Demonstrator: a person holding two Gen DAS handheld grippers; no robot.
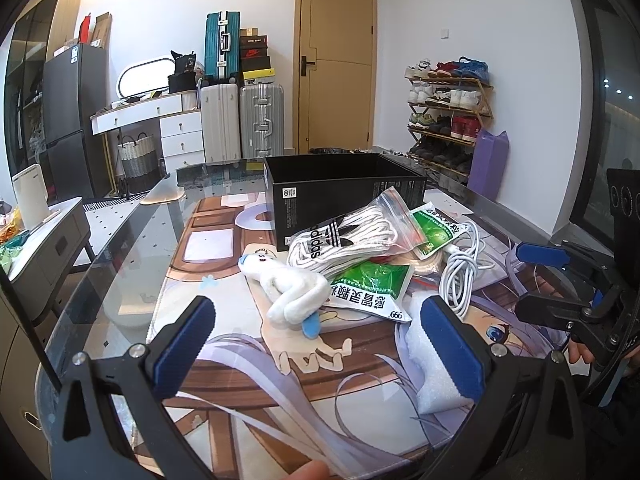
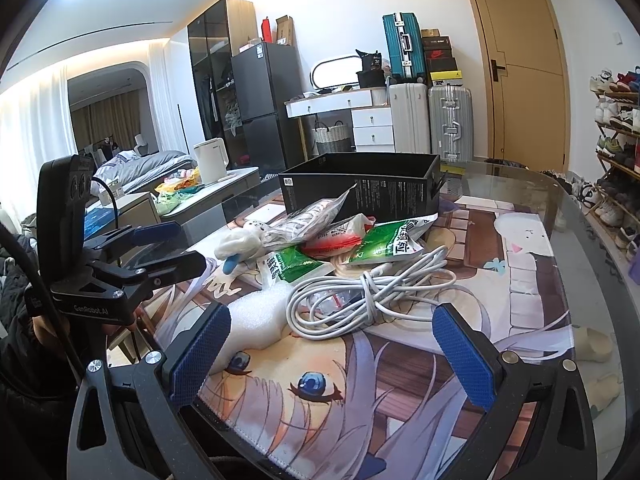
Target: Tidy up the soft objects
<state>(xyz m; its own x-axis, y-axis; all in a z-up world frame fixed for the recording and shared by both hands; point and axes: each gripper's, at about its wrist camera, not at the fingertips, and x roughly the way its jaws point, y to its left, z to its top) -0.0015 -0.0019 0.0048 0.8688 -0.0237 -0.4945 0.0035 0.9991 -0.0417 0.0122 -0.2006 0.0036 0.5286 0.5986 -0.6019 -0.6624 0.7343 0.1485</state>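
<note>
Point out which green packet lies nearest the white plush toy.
The green packet marked 666, lying flat just right of the plush toy and touching it. The other green packet sits farther back, beside the white cable.

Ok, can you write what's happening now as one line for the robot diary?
stage: start | left gripper: open, empty | right gripper: open, empty | plush toy, white cable: on mat | black box: open

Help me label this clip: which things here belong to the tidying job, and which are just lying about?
Job: plush toy, bagged laces, green packets, white cable, foam piece, black box.

Lying about: kettle, suitcases, shoe rack.
</note>
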